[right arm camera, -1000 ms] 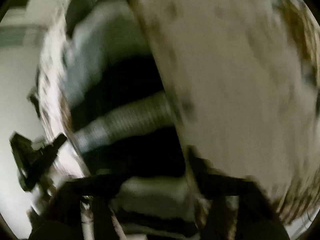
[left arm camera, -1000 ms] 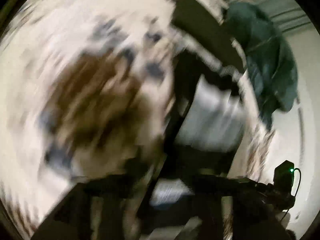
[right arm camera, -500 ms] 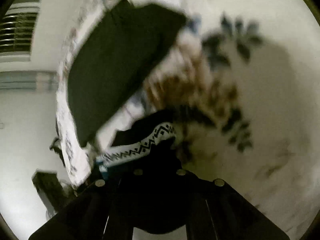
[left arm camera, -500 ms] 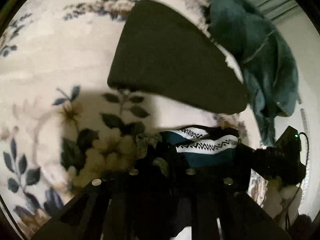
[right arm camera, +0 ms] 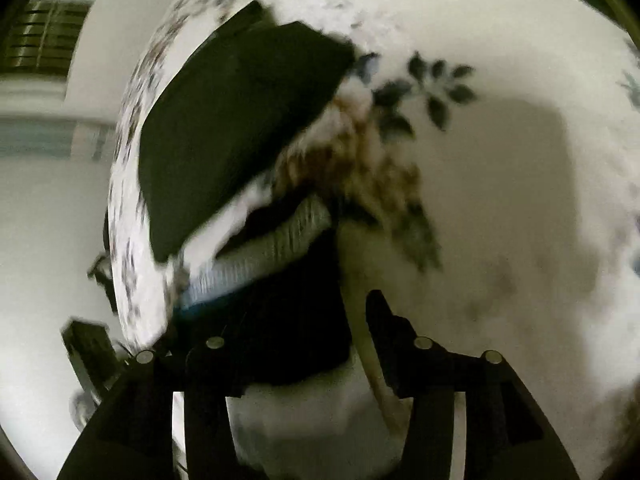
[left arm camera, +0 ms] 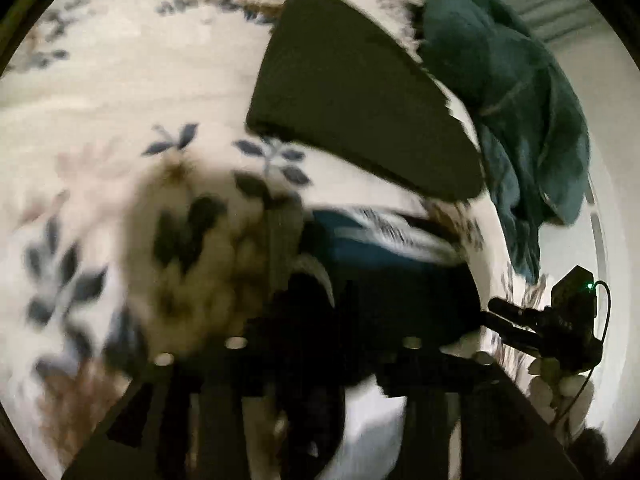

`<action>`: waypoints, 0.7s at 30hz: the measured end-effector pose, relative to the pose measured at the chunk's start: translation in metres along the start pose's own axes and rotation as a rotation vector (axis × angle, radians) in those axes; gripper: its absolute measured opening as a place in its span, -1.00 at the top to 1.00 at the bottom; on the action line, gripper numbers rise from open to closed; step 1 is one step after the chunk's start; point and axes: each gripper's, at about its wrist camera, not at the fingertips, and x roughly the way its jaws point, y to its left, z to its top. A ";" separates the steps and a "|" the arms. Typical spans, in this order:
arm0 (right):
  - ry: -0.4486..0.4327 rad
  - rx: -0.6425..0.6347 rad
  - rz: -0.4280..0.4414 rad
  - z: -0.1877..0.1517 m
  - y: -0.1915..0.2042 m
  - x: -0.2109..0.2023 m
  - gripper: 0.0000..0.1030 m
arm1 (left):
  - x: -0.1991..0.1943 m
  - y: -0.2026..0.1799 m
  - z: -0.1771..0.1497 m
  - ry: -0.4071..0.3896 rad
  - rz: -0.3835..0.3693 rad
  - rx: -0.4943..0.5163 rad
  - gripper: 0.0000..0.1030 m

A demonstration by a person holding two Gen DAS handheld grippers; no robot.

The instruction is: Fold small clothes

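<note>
Nearest my cameras, both grippers hang over a small dark garment with a patterned band, laid on a floral bedspread point(left arm camera: 120, 92). My left gripper point(left arm camera: 320, 320) is opening; the garment point(left arm camera: 384, 264) lies under and between its fingers, but blur keeps me from telling whether the pads press on it. I read it as letting go of a fold just laid down. My right gripper point(right arm camera: 360, 320) is opening too: the garment point(right arm camera: 280, 320) sits against its left finger, while the right finger stands clear over bare bedspread point(right arm camera: 500, 200), so I judge the cloth is loose there.

The garment's white zigzag band point(left arm camera: 392, 228) faces away from me, with a teal stripe just below it. In the right view the same band point(right arm camera: 260, 256) runs slantwise toward the bed's edge, which suggests the piece has been doubled with its hem on top.

Just beyond it rests a flat dark piece point(left arm camera: 352, 96), squared off, likely an item already folded and set aside so it stays out of the working spot. It sits near the garment without clearly touching.

Farthest off, a teal heap point(left arm camera: 520, 112) slumps at the bed's edge, probably clothes waiting their turn. At the right edge of the left view, the right gripper's rig point(left arm camera: 560, 320) shows with a green light.
</note>
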 end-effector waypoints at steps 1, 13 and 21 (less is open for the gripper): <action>0.021 -0.004 -0.008 -0.016 -0.006 -0.006 0.01 | -0.011 -0.008 -0.018 -0.003 0.019 0.030 0.26; 0.334 0.021 -0.003 -0.257 -0.049 -0.026 0.01 | -0.008 -0.042 -0.281 0.306 0.259 0.079 0.25; 0.453 0.060 -0.019 -0.366 -0.080 -0.032 0.01 | -0.052 -0.036 -0.407 0.452 0.328 -0.048 0.25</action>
